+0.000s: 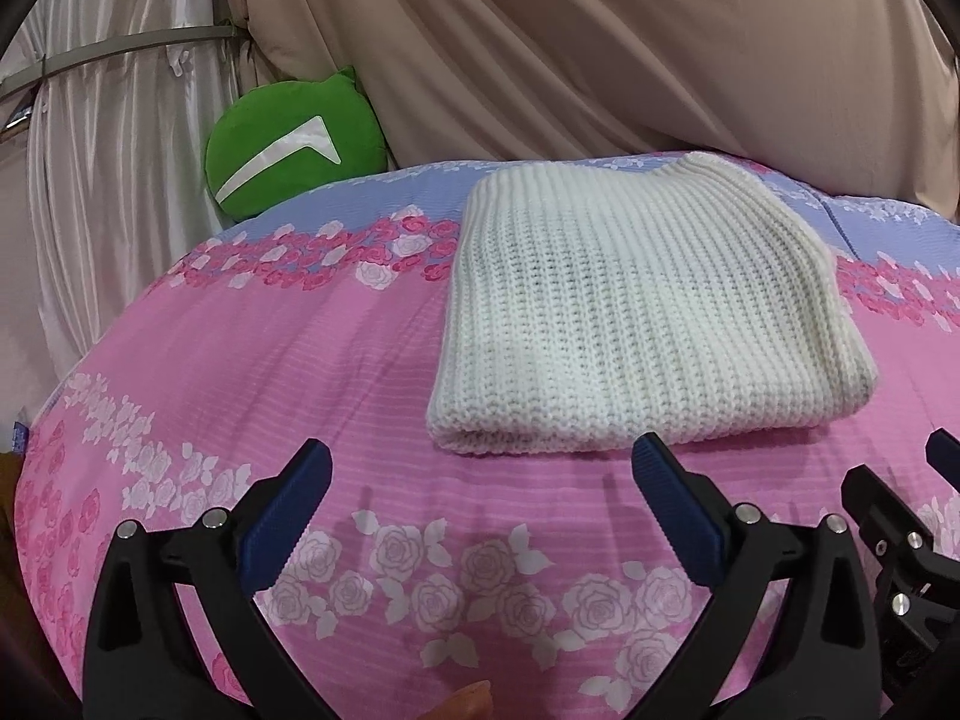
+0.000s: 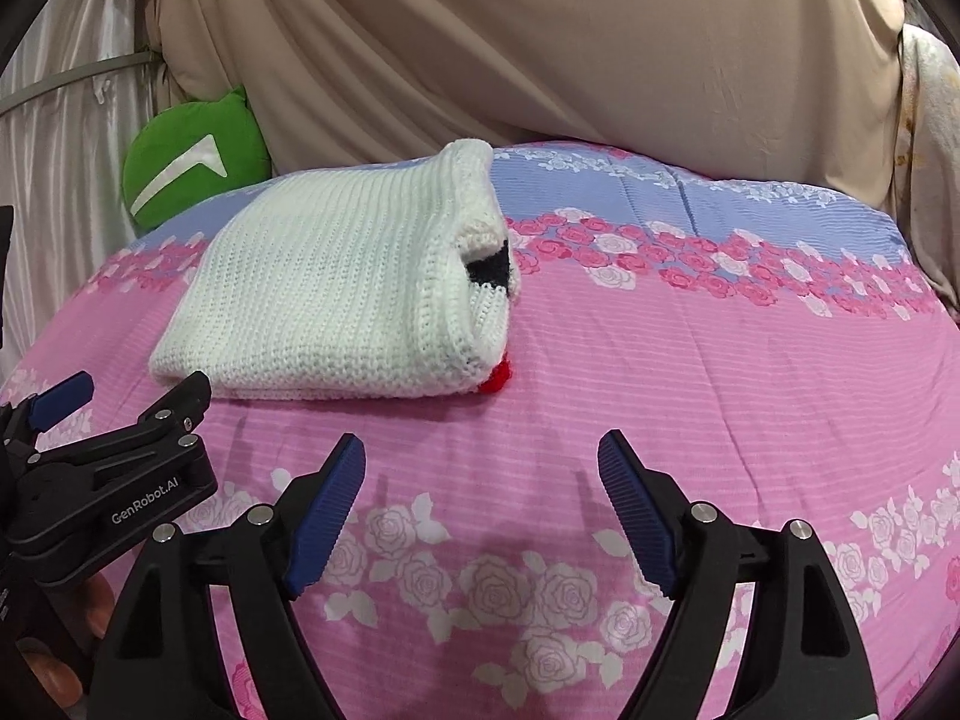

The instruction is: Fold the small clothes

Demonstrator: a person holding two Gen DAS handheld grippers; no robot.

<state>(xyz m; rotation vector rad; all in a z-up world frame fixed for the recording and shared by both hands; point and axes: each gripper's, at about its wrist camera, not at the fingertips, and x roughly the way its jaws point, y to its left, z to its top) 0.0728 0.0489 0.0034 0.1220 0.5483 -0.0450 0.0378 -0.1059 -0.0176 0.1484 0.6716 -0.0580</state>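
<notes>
A folded white knitted garment (image 1: 636,306) lies flat on the pink floral bedspread (image 1: 300,384). In the right wrist view the same garment (image 2: 324,294) shows a black patch and a bit of red at its right edge. My left gripper (image 1: 480,456) is open just short of the garment's near edge, nothing between its blue pads. My right gripper (image 2: 480,450) is open too, over bare bedspread to the right of the garment's near corner, with nothing in it. Each gripper shows at the edge of the other's view.
A green cushion (image 1: 288,144) with a white mark leans at the back left against beige drapes (image 1: 600,42). White curtains (image 1: 108,180) hang at the left. The bedspread (image 2: 690,360) stretches wide to the right of the garment.
</notes>
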